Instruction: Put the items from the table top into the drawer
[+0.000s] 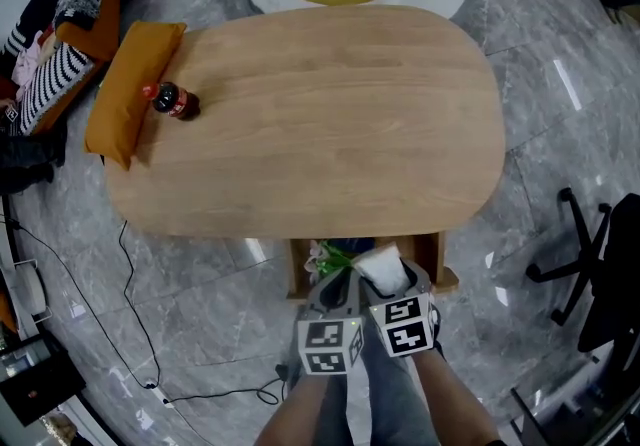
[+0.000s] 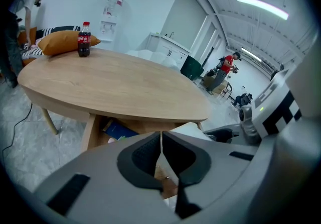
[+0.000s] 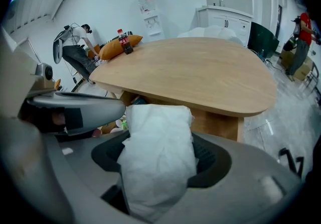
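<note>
Tabletop of pale oval wood (image 1: 330, 114), seen from above, with an open wooden drawer (image 1: 443, 269) drawn out from beneath its near edge. The drawer already held a few items, green and blue among them, too small to name. A mustard-orange cushion (image 1: 130, 89) lay over the far left end of the table.

Both grippers hung side by side just above the drawer's opening, pointing steeply down. The right gripper (image 3: 160, 152) was clamped on a soft white wrapped packet (image 3: 158, 157), with the pads pressing its sides. The packet's long axis ran along the jaws, and its free end stuck out past the tips toward the drawer. From above, the packet (image 1: 382, 266) sat over the drawer's right half, so the drawer lay directly below and slightly ahead of it — the coming move probably needed only a short descent and a release. The left gripper (image 2: 161, 147) had its jaws together with nothing between them.

A small cola bottle with a red label and red cap (image 1: 176, 101) stood upright beside the cushion, well apart from both grippers. It lay on the left gripper's side, and that empty gripper looked the better placed to fetch it.
</note>
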